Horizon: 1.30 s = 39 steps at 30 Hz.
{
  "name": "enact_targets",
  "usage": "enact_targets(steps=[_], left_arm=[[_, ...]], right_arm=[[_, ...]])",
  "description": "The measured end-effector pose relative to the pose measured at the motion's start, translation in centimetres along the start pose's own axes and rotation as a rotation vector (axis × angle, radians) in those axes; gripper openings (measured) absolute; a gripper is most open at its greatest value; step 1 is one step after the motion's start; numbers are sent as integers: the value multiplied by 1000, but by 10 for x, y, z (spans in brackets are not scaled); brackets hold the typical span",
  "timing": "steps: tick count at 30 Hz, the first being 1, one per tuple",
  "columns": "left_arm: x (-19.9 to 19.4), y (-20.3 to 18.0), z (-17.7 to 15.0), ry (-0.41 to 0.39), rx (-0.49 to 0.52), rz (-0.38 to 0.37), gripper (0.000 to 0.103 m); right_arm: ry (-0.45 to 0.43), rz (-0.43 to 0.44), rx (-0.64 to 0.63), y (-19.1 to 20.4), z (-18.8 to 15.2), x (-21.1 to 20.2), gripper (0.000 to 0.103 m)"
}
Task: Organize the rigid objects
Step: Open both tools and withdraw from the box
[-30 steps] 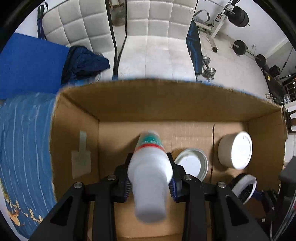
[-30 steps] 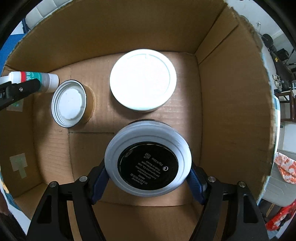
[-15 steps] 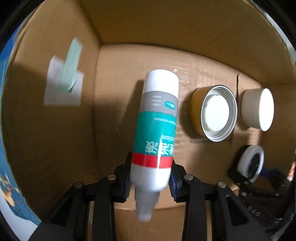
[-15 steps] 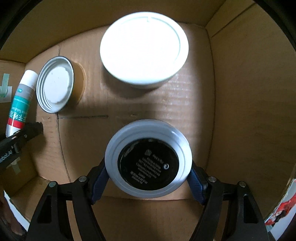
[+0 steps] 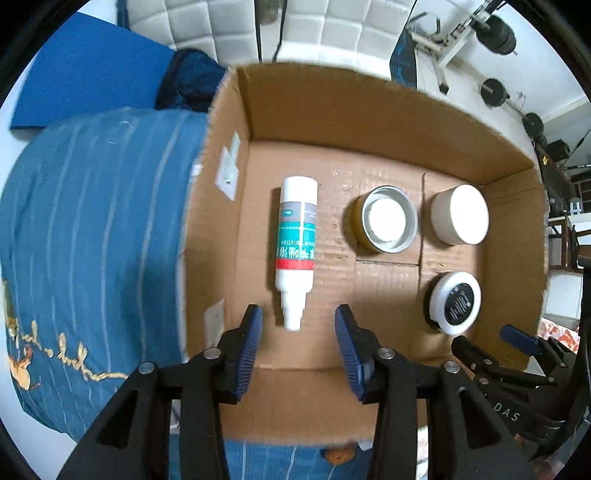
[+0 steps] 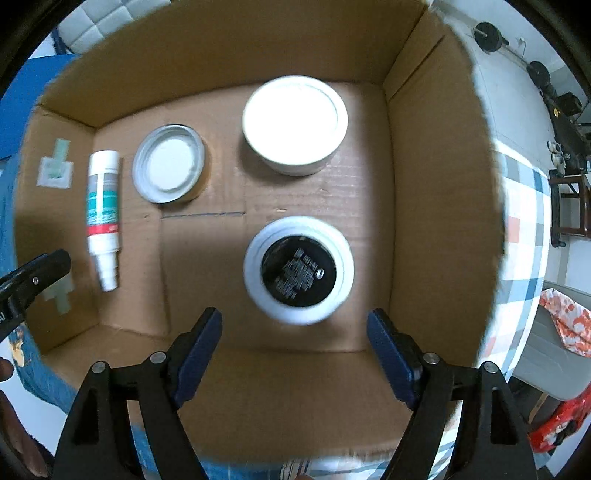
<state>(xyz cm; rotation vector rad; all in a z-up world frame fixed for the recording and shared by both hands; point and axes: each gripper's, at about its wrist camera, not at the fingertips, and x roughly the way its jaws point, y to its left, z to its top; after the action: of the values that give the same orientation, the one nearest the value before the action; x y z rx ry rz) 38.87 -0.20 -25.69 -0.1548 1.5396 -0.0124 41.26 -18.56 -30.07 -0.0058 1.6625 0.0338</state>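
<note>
An open cardboard box (image 5: 369,122) (image 6: 436,184) holds four items. A white bottle with a teal and red label (image 5: 296,236) (image 6: 104,214) lies flat on the box floor at the left. A white jar with a black base (image 5: 457,302) (image 6: 298,268) rests at the right front. A metal-rimmed lid (image 5: 388,218) (image 6: 169,168) and a white round tub (image 5: 460,214) (image 6: 294,122) sit behind. My left gripper (image 5: 298,332) is open and empty just behind the bottle's nozzle. My right gripper (image 6: 294,343) is open and empty, just in front of the jar.
The box stands on a blue striped cloth (image 5: 92,221). A quilted white sofa (image 5: 314,29) and gym weights (image 5: 495,92) lie beyond. A checked cloth (image 6: 524,221) lies right of the box. Tape patches (image 6: 55,166) stick to the left wall.
Both grippers opened and drew back upward. The left let go of the bottle, now lying on the box floor. The right let go of the black-based jar, now resting in the box.
</note>
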Motion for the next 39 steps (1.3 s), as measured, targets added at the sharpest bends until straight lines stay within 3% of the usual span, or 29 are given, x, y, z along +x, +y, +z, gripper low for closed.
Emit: enact_targets(steps=[3,5,9,12,22,27,32,39], left_arm=[[-23,3,-9,-54,-1,4,43],[-39,-1,-17,-102,5,14,54],[-60,-1,-23,-188,2,7,88],[-75,2,-35,-234,-1,-1,97],[-124,-5,-75,-387,51,52,102],[-150,-8,-89,-452,59,44,102],[-173,-12,-99,-521,84,90,102],[-185,1,-111,-551,62,36,102]], right_arm=[[-41,8,-6,6,-28,-19,91],[-69,18,-8,8,-41,-33,93],[-129,30,11,7,-44,-53,103],[-166,43,20,6,-58,-72,103],[-303,55,21,5,-106,-123,103],[-350,66,17,5,-128,-141,103],[-395,76,20,4,-145,-159,103],[-424,133,78,-4,-165,-162,103]])
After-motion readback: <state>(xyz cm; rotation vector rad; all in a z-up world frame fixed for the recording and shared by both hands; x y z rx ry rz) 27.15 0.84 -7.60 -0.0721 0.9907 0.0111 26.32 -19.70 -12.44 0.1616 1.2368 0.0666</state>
